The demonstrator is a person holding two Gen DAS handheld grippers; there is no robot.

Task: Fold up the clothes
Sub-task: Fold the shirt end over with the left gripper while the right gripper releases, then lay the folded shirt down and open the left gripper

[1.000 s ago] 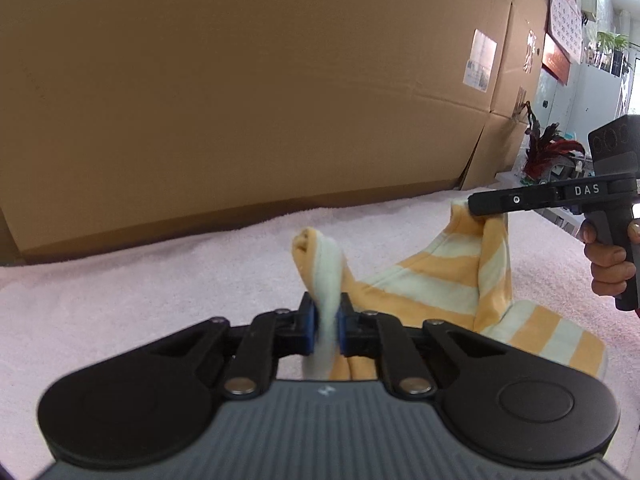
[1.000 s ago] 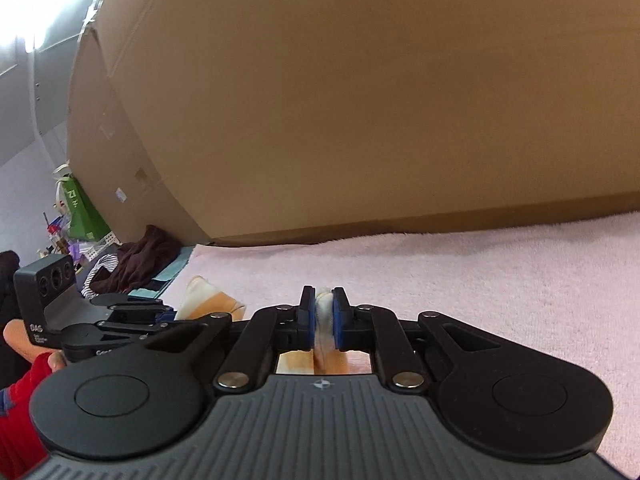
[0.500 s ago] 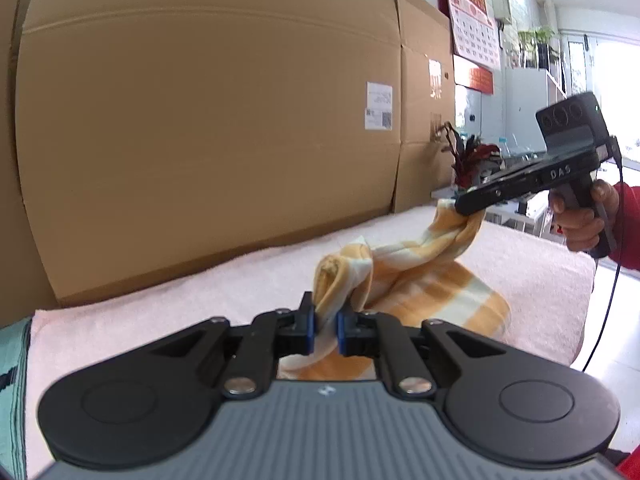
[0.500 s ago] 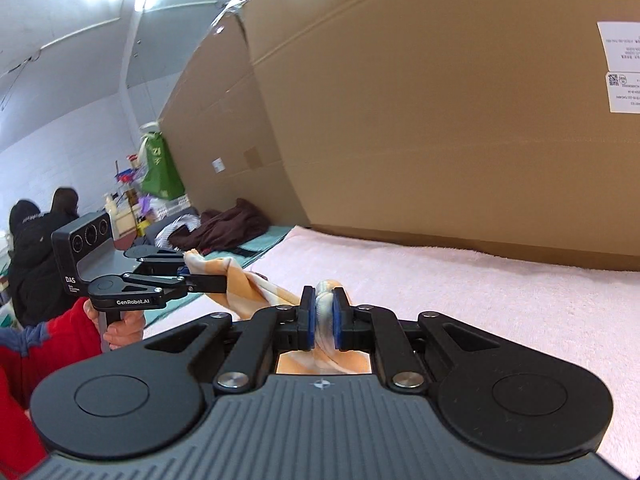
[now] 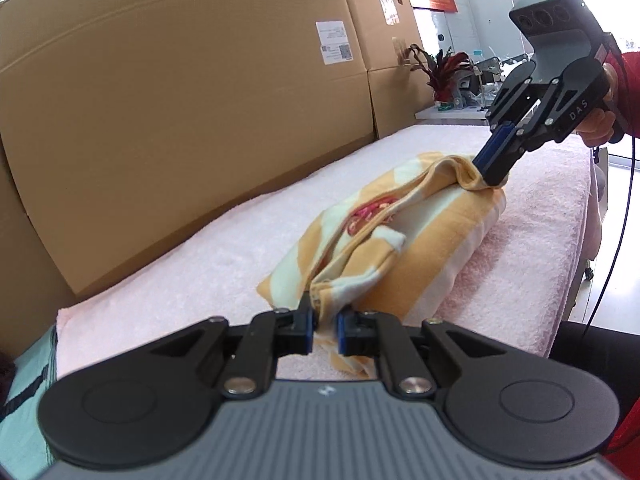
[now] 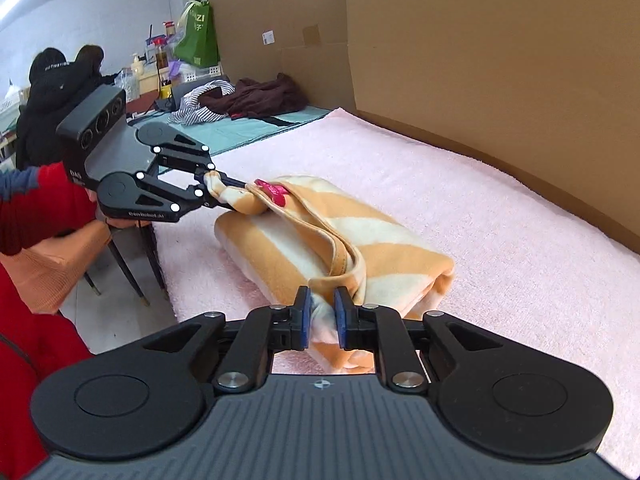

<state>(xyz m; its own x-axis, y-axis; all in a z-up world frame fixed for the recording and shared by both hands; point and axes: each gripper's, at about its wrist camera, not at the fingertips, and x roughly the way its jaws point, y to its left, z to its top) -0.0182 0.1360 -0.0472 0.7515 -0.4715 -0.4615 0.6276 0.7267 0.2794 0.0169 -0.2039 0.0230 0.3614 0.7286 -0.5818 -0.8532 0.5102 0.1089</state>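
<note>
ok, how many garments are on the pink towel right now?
1: the orange-striped garment, folded mid-towel on the pink towel, pinched by the left gripper at one end, with the right gripper opening at the other. Nothing else is visible; a layer underneath can't be ruled out.

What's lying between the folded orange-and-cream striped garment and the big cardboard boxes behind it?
Only bare pink towel surface separates the orange-and-cream striped garment from the cardboard boxes; both wrist views show it, the right wrist view best.
</note>
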